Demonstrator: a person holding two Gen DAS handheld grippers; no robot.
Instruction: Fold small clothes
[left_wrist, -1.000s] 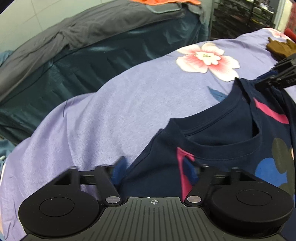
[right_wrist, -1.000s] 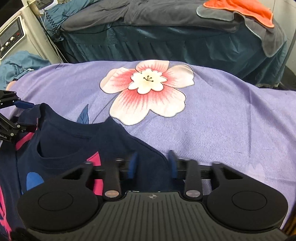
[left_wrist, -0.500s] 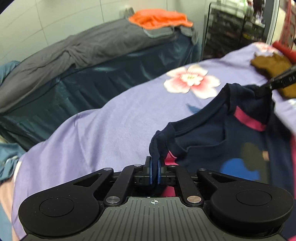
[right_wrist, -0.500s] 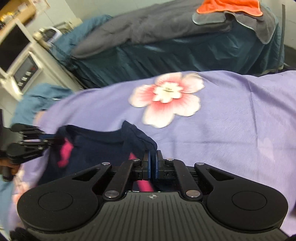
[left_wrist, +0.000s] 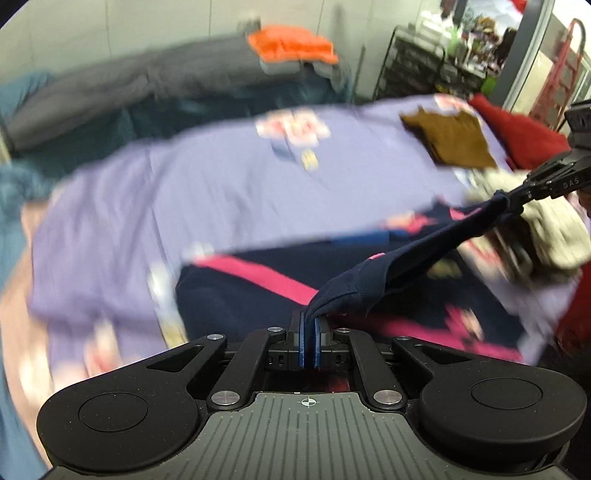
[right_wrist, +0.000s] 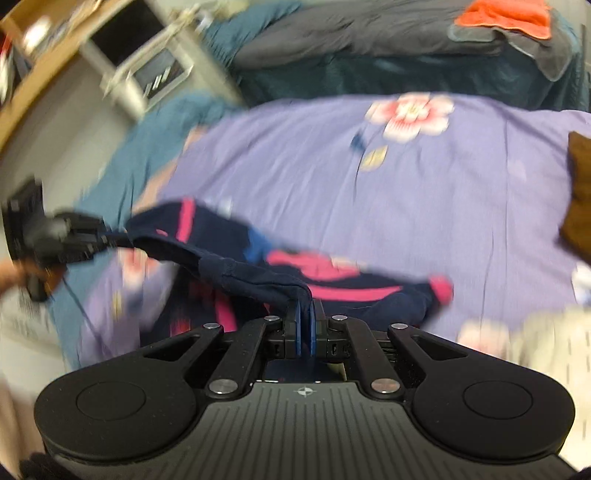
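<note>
Both fisheye views are evenly and fairly brightly lit by soft indoor light, with no hard shadows or glare. Motion blur smears most of each scene: the purple bedspread (left_wrist: 207, 192) and its flower print (right_wrist: 410, 116) are streaked, worst toward the left and lower edges. The black gripper bodies at the bottom stay sharp. Straight lines bow near the rims, and the corners fall off into dark vignetting.

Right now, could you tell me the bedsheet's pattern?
Purple bedsheet with pink-and-white flowers; clearest in the right wrist view.
</note>
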